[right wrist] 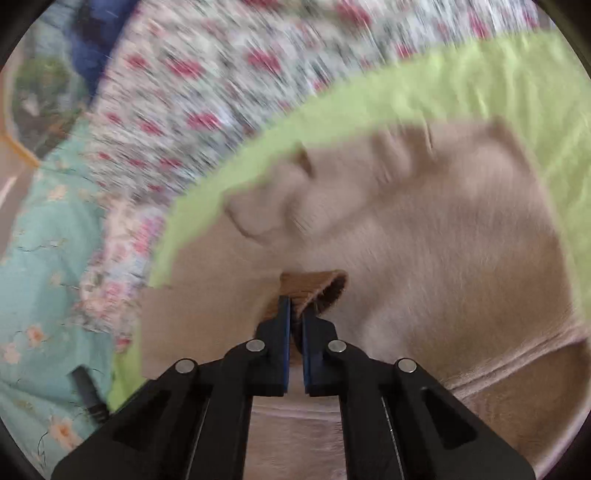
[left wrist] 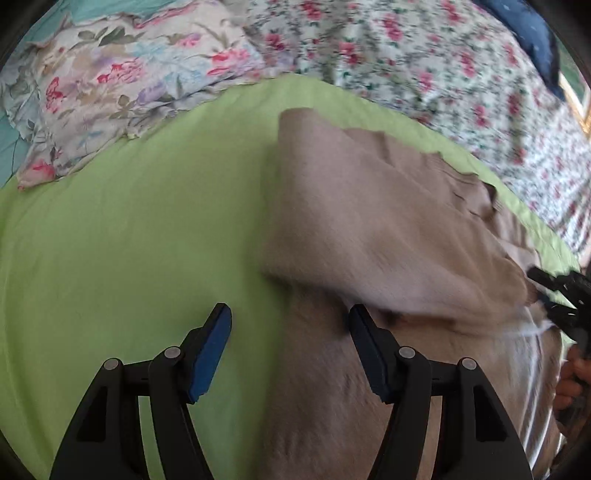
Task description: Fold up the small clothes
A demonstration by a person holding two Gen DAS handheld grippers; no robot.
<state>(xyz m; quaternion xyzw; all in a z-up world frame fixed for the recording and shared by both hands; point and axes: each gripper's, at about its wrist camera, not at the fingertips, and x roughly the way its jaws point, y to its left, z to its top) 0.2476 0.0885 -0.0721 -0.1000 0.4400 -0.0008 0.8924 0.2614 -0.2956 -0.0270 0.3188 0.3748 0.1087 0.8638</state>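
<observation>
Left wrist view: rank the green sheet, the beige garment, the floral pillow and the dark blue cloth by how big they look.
1. green sheet and beige garment: similar, unranked; the garment lies nearer.
2. floral pillow
3. dark blue cloth, cut off by the frame edge

The beige garment [left wrist: 388, 229] is a soft, matt knit with a faintly fuzzy nap, and its cuff [right wrist: 314, 286] shows a ribbed weave. Under it lies a lime-green sheet [left wrist: 129, 240] of smooth, flat, matt cloth. The floral pillow [left wrist: 110, 96] looks like thin printed cotton, slightly crumpled; the rose-print bedspread [left wrist: 424, 66] is matt printed cloth too. Both grippers, the left gripper [left wrist: 290, 321] and the right gripper [right wrist: 295, 306], are matt black plastic with dull metal rivets and blue rubbery pads [left wrist: 208, 354].
</observation>
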